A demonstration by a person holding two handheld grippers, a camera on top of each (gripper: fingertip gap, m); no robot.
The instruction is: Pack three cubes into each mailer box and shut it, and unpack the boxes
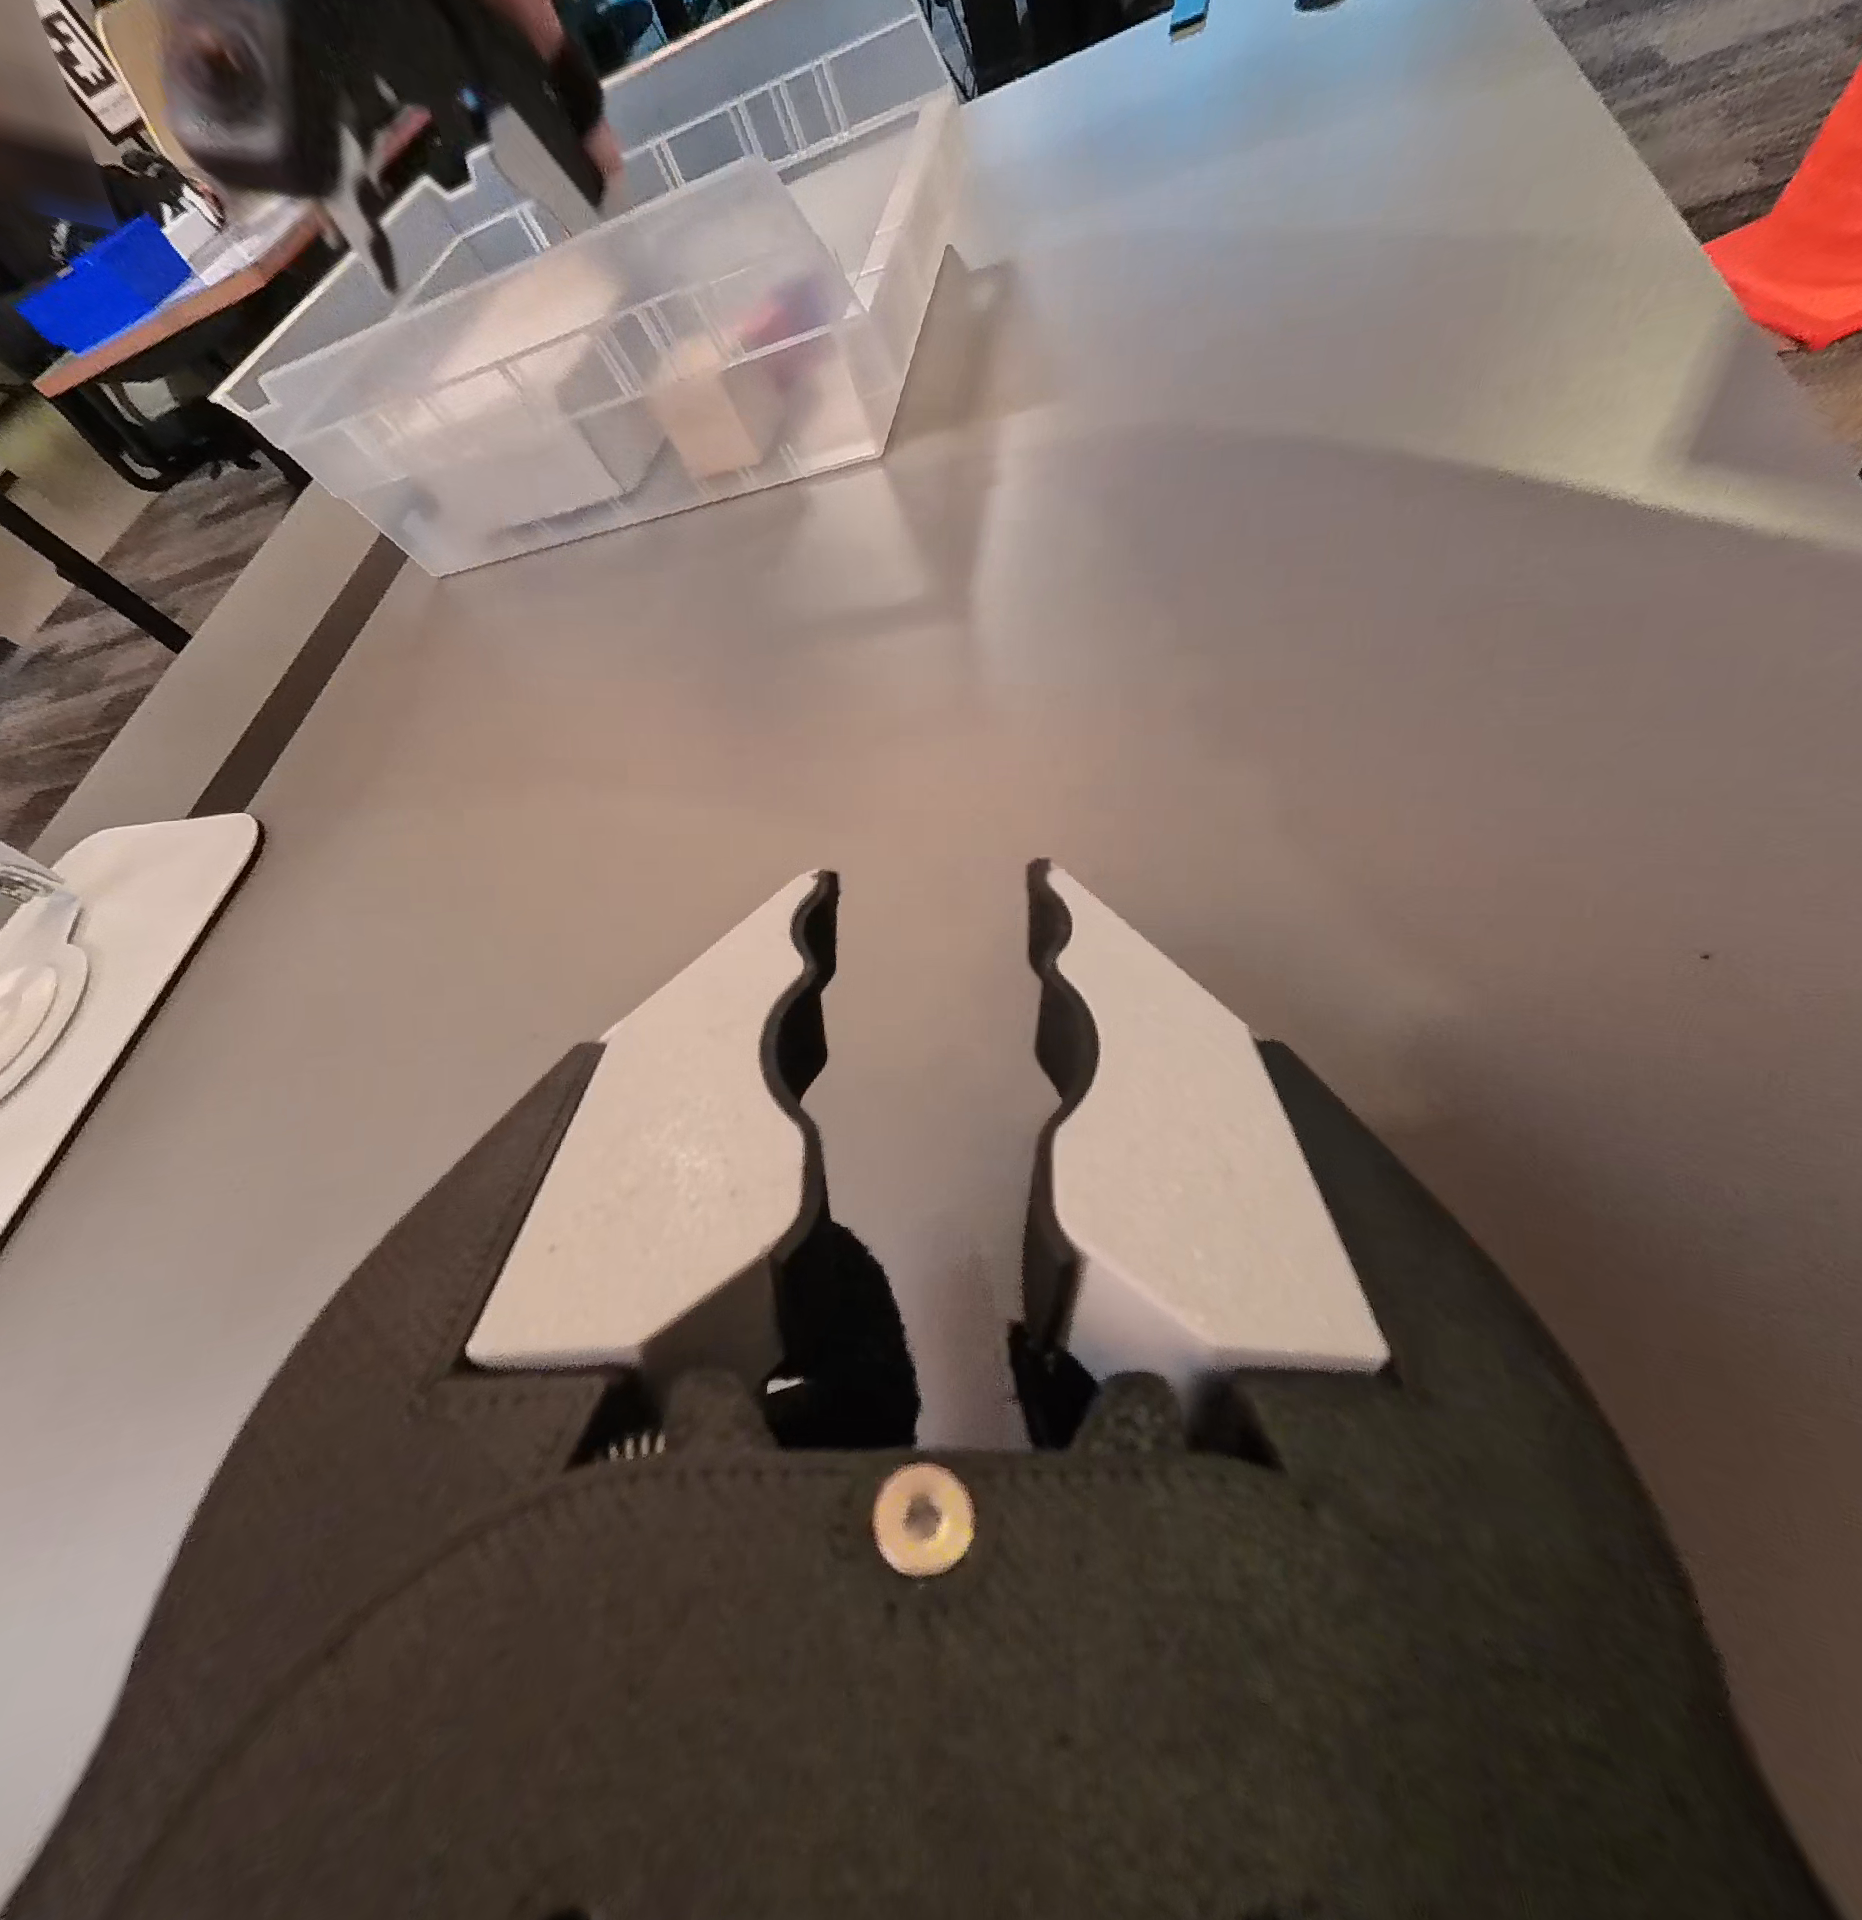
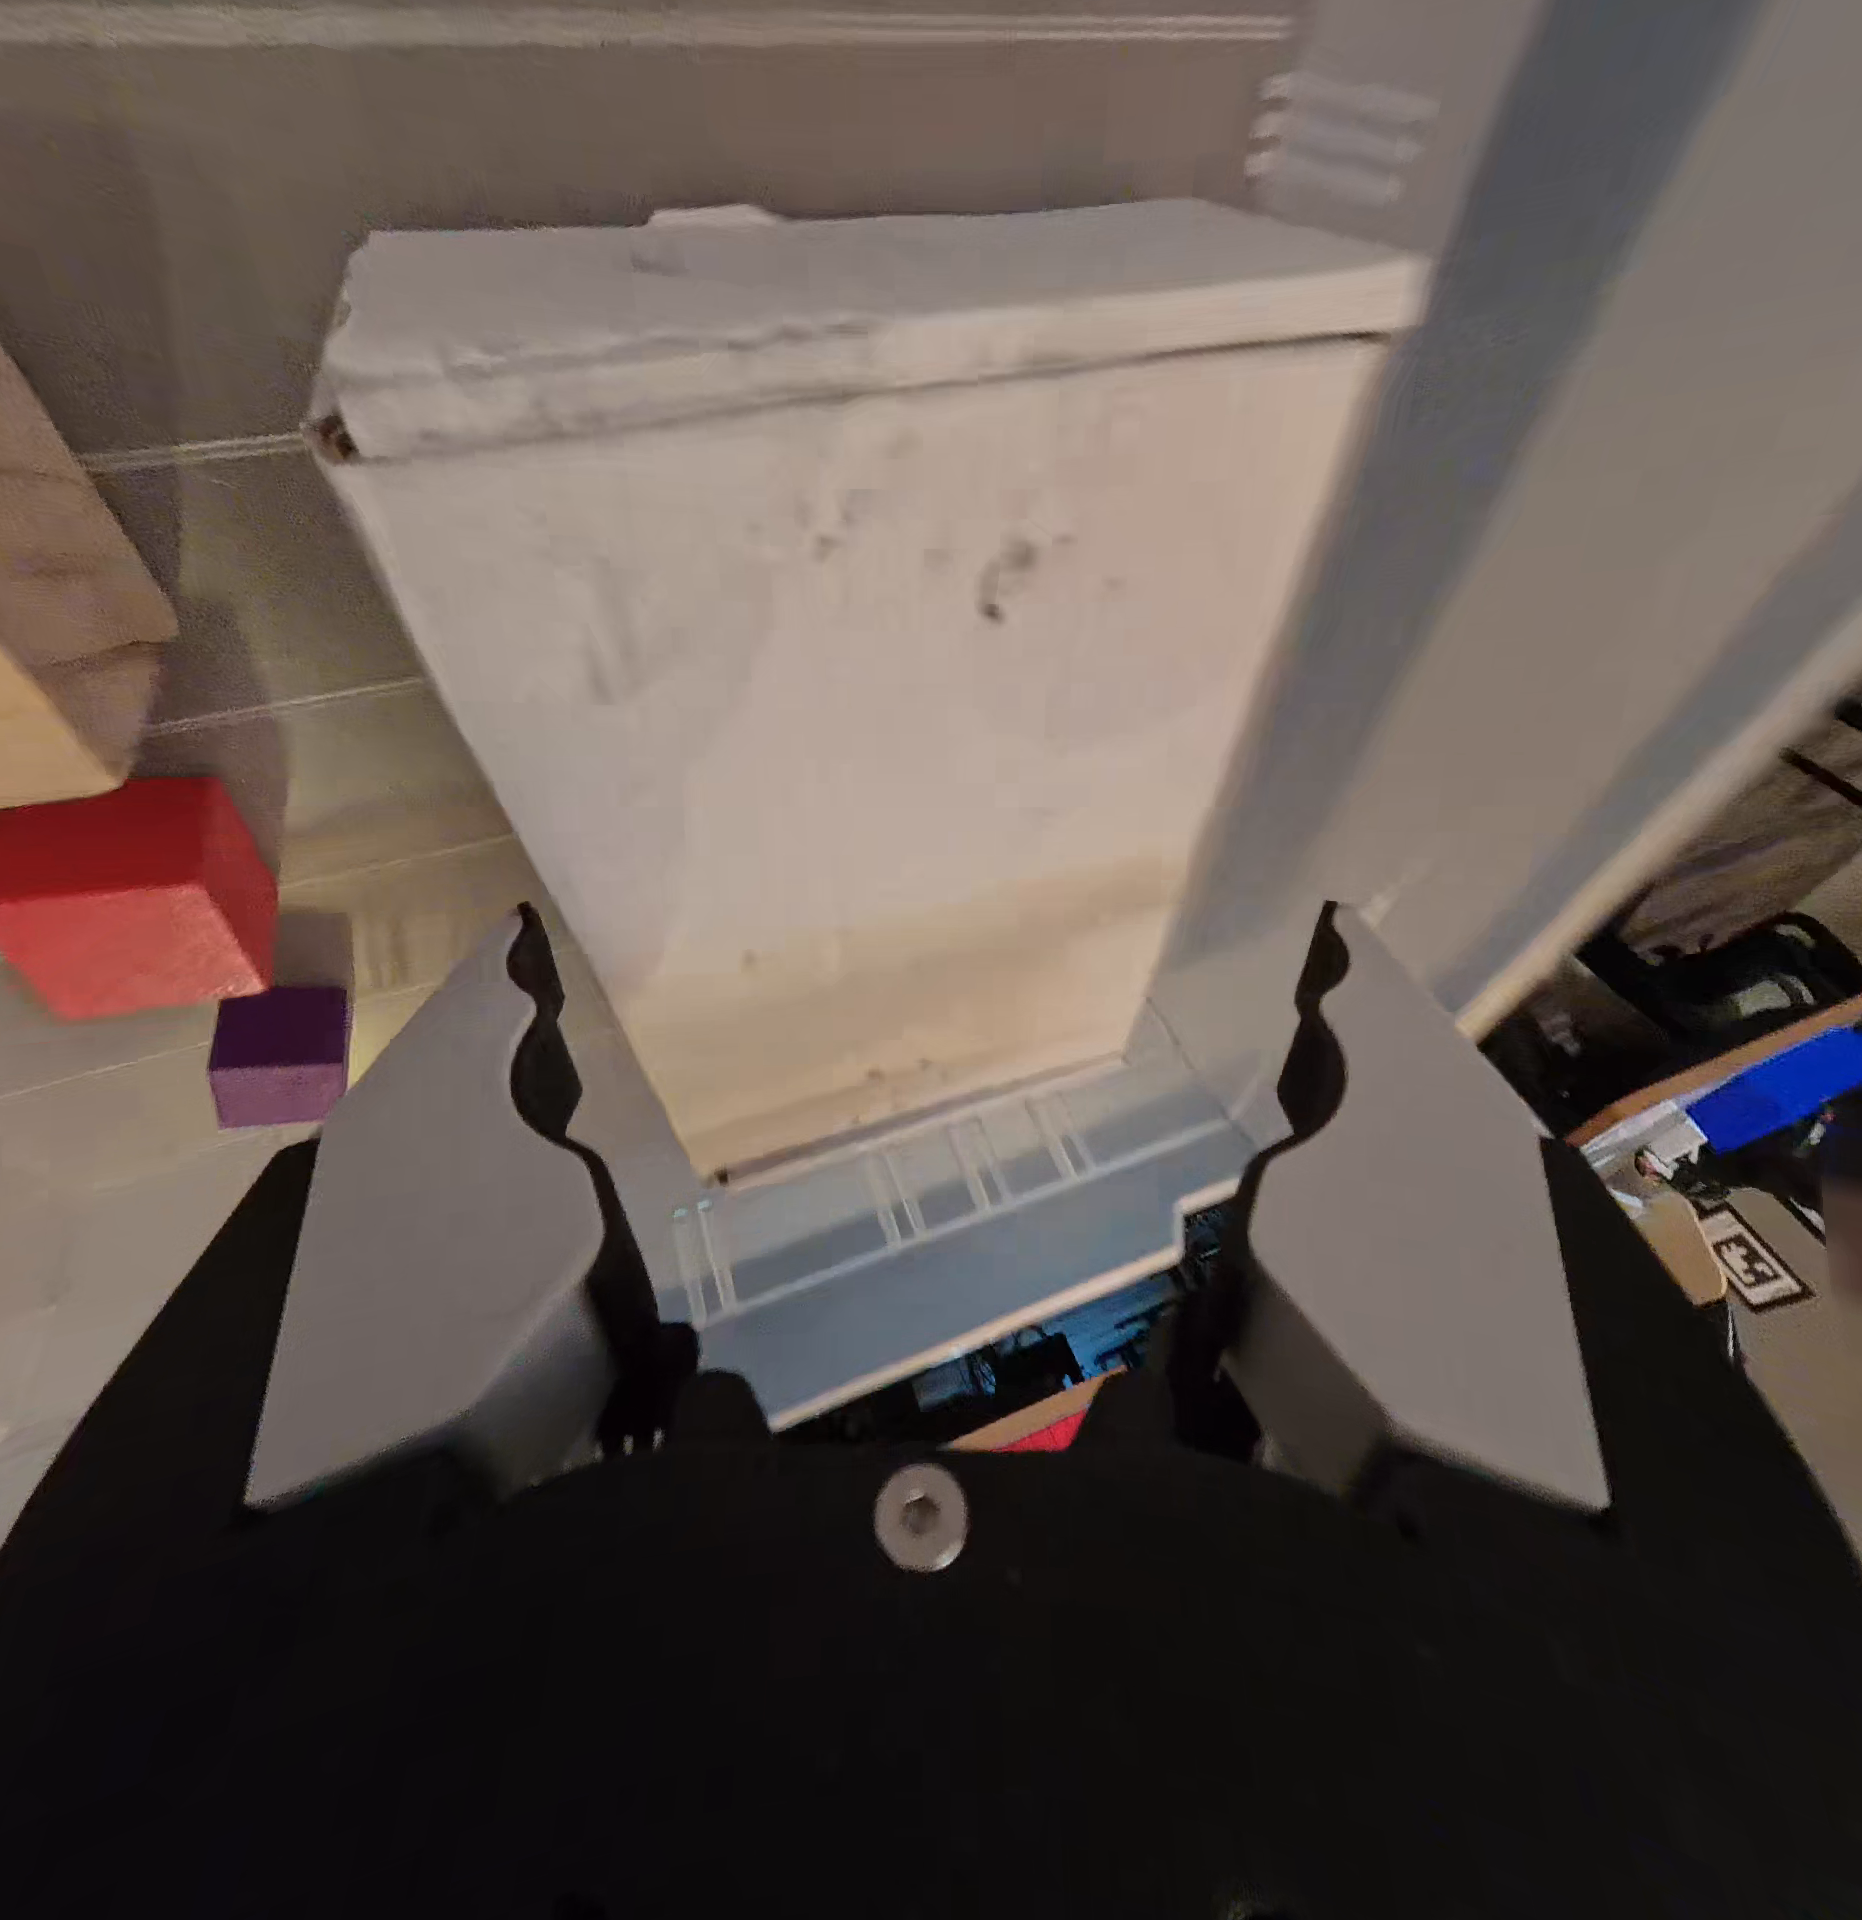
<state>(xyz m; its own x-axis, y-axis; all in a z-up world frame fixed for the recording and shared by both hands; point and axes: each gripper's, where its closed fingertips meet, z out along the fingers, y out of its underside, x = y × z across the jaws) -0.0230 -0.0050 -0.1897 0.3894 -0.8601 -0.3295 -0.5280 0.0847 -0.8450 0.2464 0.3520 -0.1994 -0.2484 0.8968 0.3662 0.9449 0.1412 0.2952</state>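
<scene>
My left gripper [image 1: 932, 883] slightly open, empty over table [image 1: 1322, 727], right gripper [image 2: 927, 914] wide open above white mailer box [image 2: 854, 644] in clear bin [image 2: 958, 1226], only r. view shows red cube [image 2: 127, 894], purple cube [image 2: 281, 1055].

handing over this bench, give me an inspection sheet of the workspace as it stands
surface: grey table, mostly bare near the left gripper.
job's things: white mailer box, lid shut, inside the clear plastic bin; red cube, purple cube and a pale wooden block lie beside it.
clutter: white mat at the table's left edge.
grippers: left gripper low over the bare table, jaws a little apart, empty; right gripper over the bin, jaws wide open, empty, towards the box.
cables: nothing seen.
surroundings: orange object on carpet; blue bin on another desk.
</scene>
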